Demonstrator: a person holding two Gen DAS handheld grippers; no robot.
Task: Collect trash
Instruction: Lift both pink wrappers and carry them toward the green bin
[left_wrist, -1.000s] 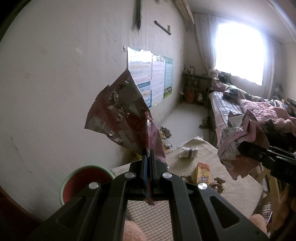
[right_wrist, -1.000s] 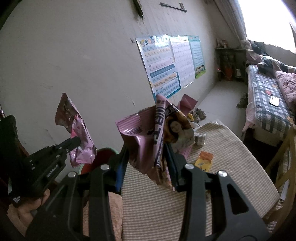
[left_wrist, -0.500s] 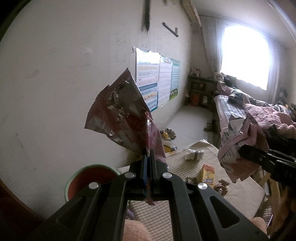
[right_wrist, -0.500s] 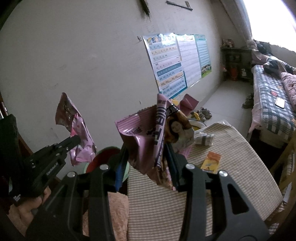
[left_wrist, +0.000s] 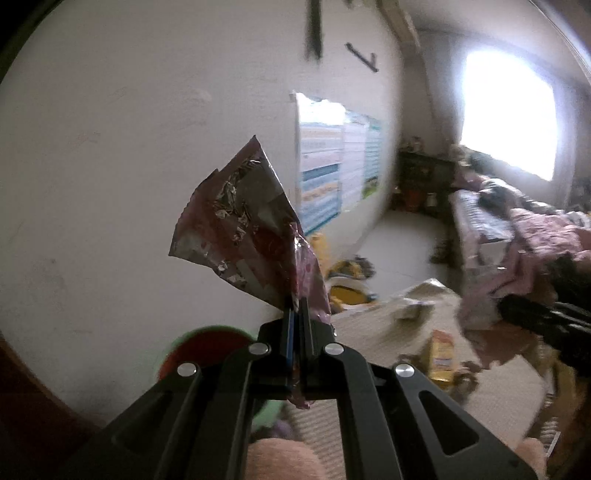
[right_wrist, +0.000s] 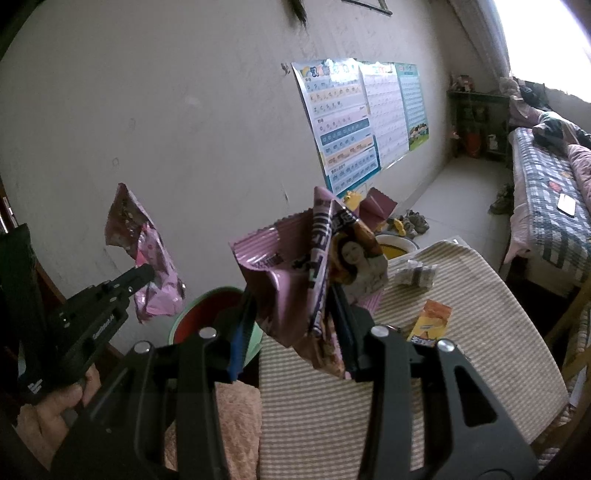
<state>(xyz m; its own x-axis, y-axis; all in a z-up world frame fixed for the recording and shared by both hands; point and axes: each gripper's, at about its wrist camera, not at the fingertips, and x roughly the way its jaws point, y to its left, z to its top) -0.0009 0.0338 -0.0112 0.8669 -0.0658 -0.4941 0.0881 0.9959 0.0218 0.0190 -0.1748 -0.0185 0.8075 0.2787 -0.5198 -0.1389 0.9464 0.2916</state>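
My left gripper (left_wrist: 297, 314) is shut on a crumpled red-and-silver foil wrapper (left_wrist: 243, 229), held up in front of the wall; it also shows in the right wrist view (right_wrist: 144, 258). My right gripper (right_wrist: 295, 306) is shut on a pink snack bag with a woman's face printed on it (right_wrist: 314, 269). A green bin with a red inside (right_wrist: 207, 314) stands on the floor below both grippers, left of the table; it is blurred in the left wrist view (left_wrist: 199, 347). An orange packet (right_wrist: 430, 319) and a small white wrapper (right_wrist: 415, 273) lie on the striped tablecloth (right_wrist: 461, 350).
A plain wall with posters (right_wrist: 362, 118) runs along the left. A yellow basin (right_wrist: 397, 247) and shoes lie on the floor beyond the table. A bed with a checked cover (right_wrist: 546, 206) stands at the right. A wooden chair (right_wrist: 576, 314) is at the table's right edge.
Both grippers have swung leftward toward the wall with their wrappers still held. The left view is now motion-blurred.
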